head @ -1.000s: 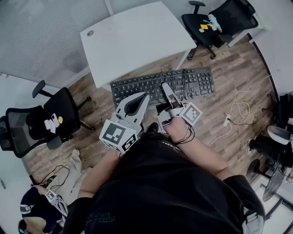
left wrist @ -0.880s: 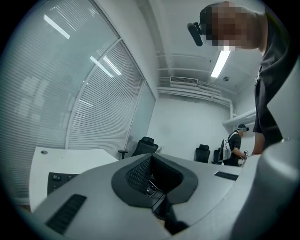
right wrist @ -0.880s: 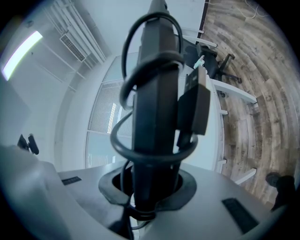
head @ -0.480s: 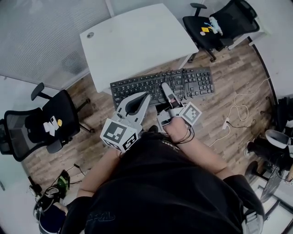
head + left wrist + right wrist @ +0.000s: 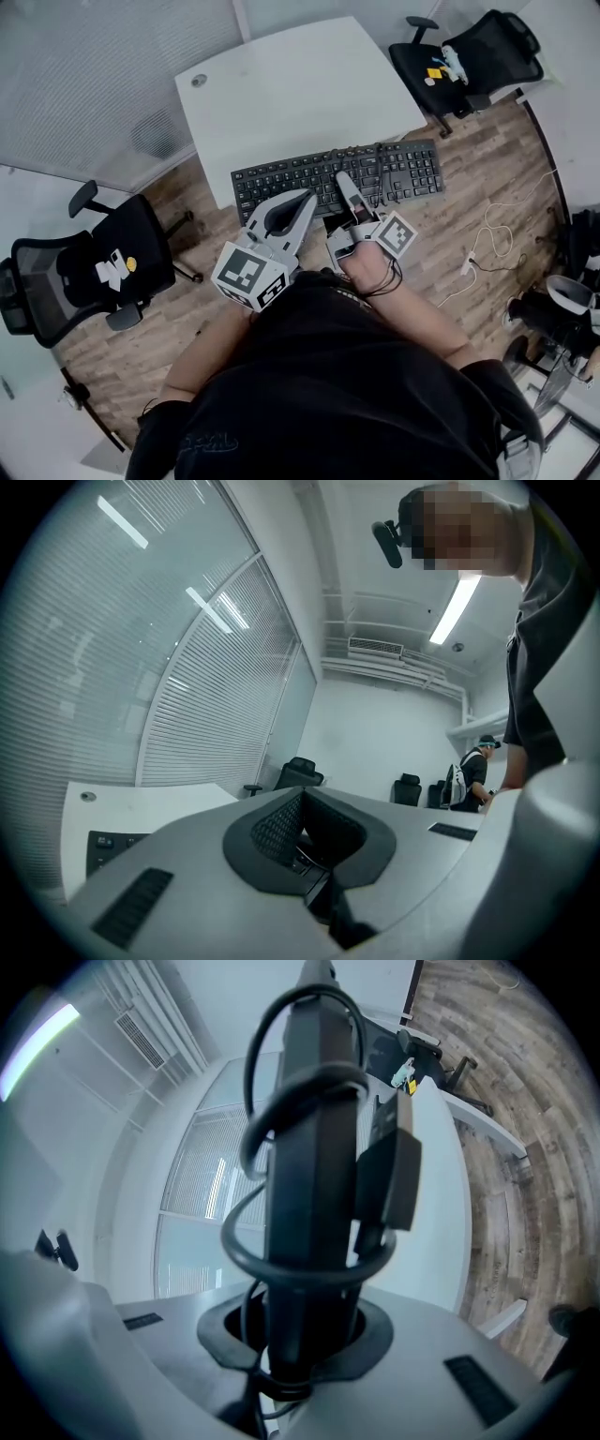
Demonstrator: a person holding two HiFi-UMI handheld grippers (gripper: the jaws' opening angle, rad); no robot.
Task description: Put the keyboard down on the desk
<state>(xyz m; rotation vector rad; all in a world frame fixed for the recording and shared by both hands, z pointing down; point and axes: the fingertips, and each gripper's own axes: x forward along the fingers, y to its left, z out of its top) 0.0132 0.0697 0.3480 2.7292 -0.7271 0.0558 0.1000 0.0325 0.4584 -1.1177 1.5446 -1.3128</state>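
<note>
I held the black keyboard (image 5: pixel 281 178) in the air by the white counter (image 5: pixel 291 84). My left hand-held gripper (image 5: pixel 302 199) and right hand-held gripper (image 5: pixel 343 180) each pinched its near edge.

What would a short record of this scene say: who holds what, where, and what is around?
Held thing: black keyboard, its cable looped round it
Left gripper: shut on the keyboard's near edge
Right gripper: shut on the keyboard and cable
Place: above the wooden floor, by the white desk, not yet on it
Nearby: black office chairs
</note>
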